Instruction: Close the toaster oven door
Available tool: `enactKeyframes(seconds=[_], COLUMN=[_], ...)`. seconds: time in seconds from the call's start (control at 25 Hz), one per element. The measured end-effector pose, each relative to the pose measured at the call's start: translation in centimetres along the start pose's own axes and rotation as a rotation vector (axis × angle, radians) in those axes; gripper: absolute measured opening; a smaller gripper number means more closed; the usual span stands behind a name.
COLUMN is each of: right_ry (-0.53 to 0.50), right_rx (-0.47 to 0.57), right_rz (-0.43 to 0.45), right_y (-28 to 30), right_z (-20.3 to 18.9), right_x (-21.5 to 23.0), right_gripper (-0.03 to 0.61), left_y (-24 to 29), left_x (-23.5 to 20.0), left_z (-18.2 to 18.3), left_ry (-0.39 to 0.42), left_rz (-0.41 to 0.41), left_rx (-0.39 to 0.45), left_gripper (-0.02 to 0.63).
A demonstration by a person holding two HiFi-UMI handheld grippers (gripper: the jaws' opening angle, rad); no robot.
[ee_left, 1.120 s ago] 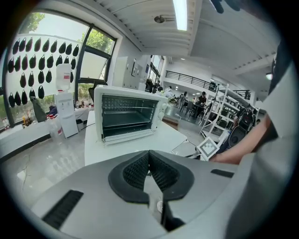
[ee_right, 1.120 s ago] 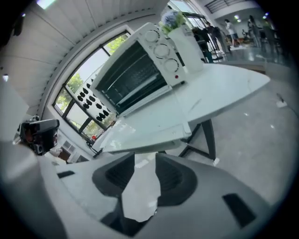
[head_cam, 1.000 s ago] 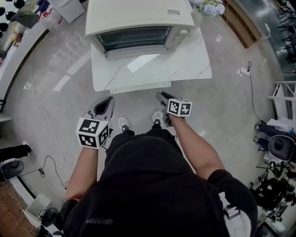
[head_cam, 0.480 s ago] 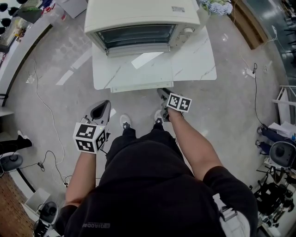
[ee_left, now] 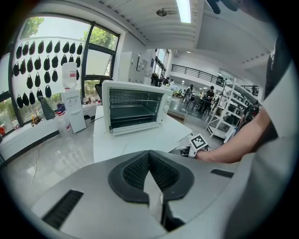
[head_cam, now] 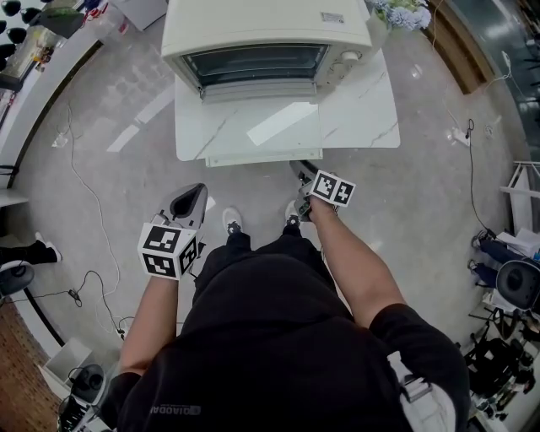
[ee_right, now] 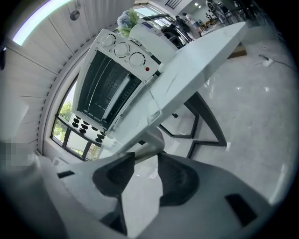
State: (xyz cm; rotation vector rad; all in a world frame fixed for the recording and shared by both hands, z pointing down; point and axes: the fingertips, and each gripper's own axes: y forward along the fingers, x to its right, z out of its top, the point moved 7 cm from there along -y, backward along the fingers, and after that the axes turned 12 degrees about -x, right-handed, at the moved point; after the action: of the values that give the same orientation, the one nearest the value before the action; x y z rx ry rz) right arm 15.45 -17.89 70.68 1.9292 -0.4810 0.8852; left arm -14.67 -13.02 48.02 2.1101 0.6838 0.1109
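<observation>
A cream toaster oven (head_cam: 266,29) stands at the back of a white marble table (head_cam: 363,110). In the left gripper view the toaster oven (ee_left: 135,105) shows its racks, and its door (ee_left: 135,128) looks folded down in front. My left gripper (head_cam: 199,189) hangs low, left of the table and short of it, with its pads meeting at the tips and nothing in them. My right gripper (head_cam: 300,167) is at the table's front edge. In the right gripper view the jaws (ee_right: 146,156) stand a little apart and hold nothing. They look up from below at the oven's knobs (ee_right: 122,48).
Dark table legs (ee_right: 208,126) run under the tabletop ahead of the right gripper. Cables (head_cam: 89,219) trail over the floor at left. Flowers (head_cam: 396,13) sit behind the oven at right. A shelf rack (head_cam: 523,181) stands far right. A water dispenser (ee_left: 72,105) is by the window.
The right gripper has moved forward up to the table's front edge. The left gripper has sunk slightly lower and stays shut. The oven has not changed.
</observation>
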Motion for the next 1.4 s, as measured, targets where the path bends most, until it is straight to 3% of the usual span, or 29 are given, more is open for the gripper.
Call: enactKeyframes(seconds=[0.6, 0.92, 1.4], right_ry=[0.168, 0.121, 0.150], right_rx=[0.129, 0.179, 0.257], right_rz=[0.175, 0.271, 0.370], right_y=[-2.2, -3.2, -5.6], right_z=[0.6, 2.9, 5.1], right_x=[-1.8, -4.4, -8.0], right_gripper=[0.140, 0.140, 0.140], left_y=[0.2, 0.2, -0.8], left_x=[0.4, 0.6, 0.4], left_z=[1.3, 1.5, 2.9], left_ry=[0.024, 0.031, 0.049], left_rz=[-0.026, -0.029, -0.016], left_rx=[0.035, 0.049, 0.112], left_gripper=[0.003, 0.003, 0.003])
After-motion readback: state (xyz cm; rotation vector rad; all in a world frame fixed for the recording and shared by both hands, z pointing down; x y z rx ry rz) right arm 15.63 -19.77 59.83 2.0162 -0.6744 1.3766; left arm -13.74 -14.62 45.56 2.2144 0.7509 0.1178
